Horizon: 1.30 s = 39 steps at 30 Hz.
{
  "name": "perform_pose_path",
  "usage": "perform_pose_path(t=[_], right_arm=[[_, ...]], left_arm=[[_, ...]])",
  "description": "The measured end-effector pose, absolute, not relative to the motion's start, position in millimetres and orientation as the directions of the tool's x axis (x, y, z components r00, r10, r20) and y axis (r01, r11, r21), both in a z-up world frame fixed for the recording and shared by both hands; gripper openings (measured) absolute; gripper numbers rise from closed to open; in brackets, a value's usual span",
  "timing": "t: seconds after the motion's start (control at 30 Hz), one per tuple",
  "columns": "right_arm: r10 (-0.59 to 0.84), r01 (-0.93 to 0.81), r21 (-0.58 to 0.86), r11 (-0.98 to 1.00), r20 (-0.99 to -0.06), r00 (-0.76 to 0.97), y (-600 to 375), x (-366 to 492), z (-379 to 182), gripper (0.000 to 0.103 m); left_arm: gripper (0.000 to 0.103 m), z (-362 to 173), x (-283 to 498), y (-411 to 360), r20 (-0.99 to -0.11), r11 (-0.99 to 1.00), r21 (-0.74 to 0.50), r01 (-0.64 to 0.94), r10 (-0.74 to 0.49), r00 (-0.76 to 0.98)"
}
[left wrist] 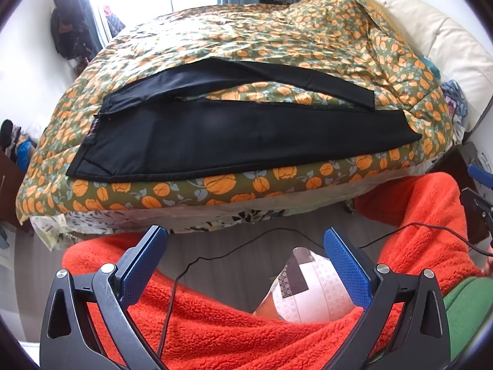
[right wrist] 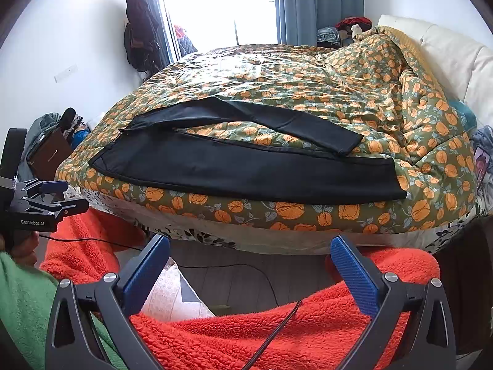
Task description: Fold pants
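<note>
Black pants (left wrist: 246, 135) lie flat on the flowered quilt (left wrist: 277, 30) near the bed's front edge, waist at the left and both legs running to the right. The far leg (right wrist: 292, 126) angles away from the near one (right wrist: 246, 169), leaving a wedge of quilt between them. My left gripper (left wrist: 245, 234) hangs open and holds nothing, short of the bed and above orange fleece-clad legs (left wrist: 215, 323). My right gripper (right wrist: 250, 242) is likewise open and holds nothing in front of the bed edge. Each shows in the other's view: the left gripper (right wrist: 66, 197), the right gripper (left wrist: 477, 188).
A cream headboard or pillow (left wrist: 431, 30) stands at the bed's right end. A black cable (left wrist: 215, 256) trails over the wooden floor (right wrist: 231, 280) between bed and knees. A patterned white slipper (left wrist: 311, 289) is below. Dark clothes (right wrist: 138, 37) hang on the left wall.
</note>
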State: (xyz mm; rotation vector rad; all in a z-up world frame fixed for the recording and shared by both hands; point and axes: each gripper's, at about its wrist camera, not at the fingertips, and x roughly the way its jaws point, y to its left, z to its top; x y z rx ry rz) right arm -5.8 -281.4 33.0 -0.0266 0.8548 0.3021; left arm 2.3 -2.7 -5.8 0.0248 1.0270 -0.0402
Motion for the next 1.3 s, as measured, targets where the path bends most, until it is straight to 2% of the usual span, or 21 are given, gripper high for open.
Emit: perform_pose_path(t=[1.3], right_arm=[[0.243, -0.278, 0.077, 0.957, -0.737, 0.631, -277.5, -2.2, 32.4, 0.103]], left_arm=[[0.102, -3.2, 9.9, -4.3, -0.845, 0.997, 0.002, 0.077, -0.040, 0.533]])
